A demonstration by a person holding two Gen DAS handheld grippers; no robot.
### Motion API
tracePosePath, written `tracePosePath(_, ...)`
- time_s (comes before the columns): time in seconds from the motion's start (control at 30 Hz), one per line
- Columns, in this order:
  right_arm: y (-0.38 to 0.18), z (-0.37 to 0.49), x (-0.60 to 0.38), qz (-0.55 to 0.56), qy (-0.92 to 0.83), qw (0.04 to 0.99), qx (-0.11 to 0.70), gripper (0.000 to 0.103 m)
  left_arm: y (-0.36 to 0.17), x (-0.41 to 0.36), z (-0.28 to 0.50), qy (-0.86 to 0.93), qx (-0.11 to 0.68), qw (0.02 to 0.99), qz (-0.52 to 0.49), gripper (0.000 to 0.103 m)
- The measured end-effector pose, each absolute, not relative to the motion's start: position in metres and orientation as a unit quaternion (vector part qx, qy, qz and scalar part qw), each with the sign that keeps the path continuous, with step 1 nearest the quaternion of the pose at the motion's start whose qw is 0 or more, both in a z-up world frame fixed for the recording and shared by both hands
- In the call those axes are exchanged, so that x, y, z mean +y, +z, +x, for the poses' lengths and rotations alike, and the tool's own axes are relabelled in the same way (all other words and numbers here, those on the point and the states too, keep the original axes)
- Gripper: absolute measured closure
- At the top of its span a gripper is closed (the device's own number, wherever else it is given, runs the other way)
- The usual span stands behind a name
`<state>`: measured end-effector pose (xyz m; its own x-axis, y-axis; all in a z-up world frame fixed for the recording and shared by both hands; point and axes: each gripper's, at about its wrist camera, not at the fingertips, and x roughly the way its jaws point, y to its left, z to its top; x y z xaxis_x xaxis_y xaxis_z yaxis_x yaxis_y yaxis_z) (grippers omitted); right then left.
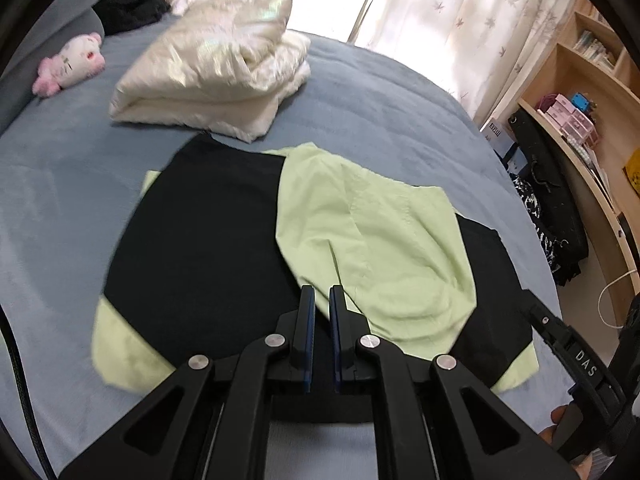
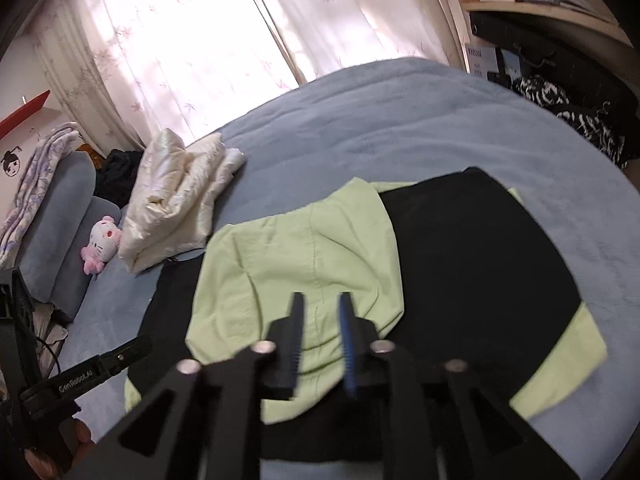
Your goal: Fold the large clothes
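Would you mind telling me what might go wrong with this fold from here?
1. The light green part lies rumpled on the black and green garment; further folds may lock creases in.
2. The cream folded jacket sits close to the garment's far edge, so a fold toward it may snag or shove it.
3. Neither the left gripper nor the right gripper holds cloth, so a regrasp may pinch several layers.

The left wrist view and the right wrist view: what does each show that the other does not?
Only the left wrist view: a white cable beside the shelves. Only the right wrist view: a grey cushion under a patterned cloth, and a red shelf. Both share the black-and-green garment, the cream folded jacket, the pink plush toy and the blue bed cover.
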<state>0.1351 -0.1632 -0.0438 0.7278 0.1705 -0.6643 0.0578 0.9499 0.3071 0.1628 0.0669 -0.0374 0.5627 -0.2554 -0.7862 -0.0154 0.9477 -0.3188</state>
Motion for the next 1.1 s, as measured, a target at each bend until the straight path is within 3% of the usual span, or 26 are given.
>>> tracePosePath(0.67,0.013,0.039,-0.137,0.108,0.069,0.926,0.356,0.078,0.013,0.075,0.062,-0.075,0.433,0.89,-0.122,0.093)
tracePosePath(0.73,0.018,0.031,-0.135,0.104,0.079,0.926,0.354,0.078,0.018,0.076,0.053,-0.078,0.426,0.893,-0.121,0.086)
tracePosePath(0.9,0.026,0.014,-0.127,0.091,0.102,0.921,0.364,0.07,0.019,0.075,0.036,-0.09,0.416,0.897,-0.122,0.082)
tracePosePath(1.07,0.023,0.007,-0.122,0.084,0.113,0.918,0.37,0.06,-0.007,0.082,0.034,-0.109,0.449,0.873,-0.156,0.074)
tracePosePath(1.1,0.018,0.009,-0.121,0.079,0.11,0.918,0.374,0.06,-0.014,0.085,0.034,-0.116,0.455,0.866,-0.171,0.069)
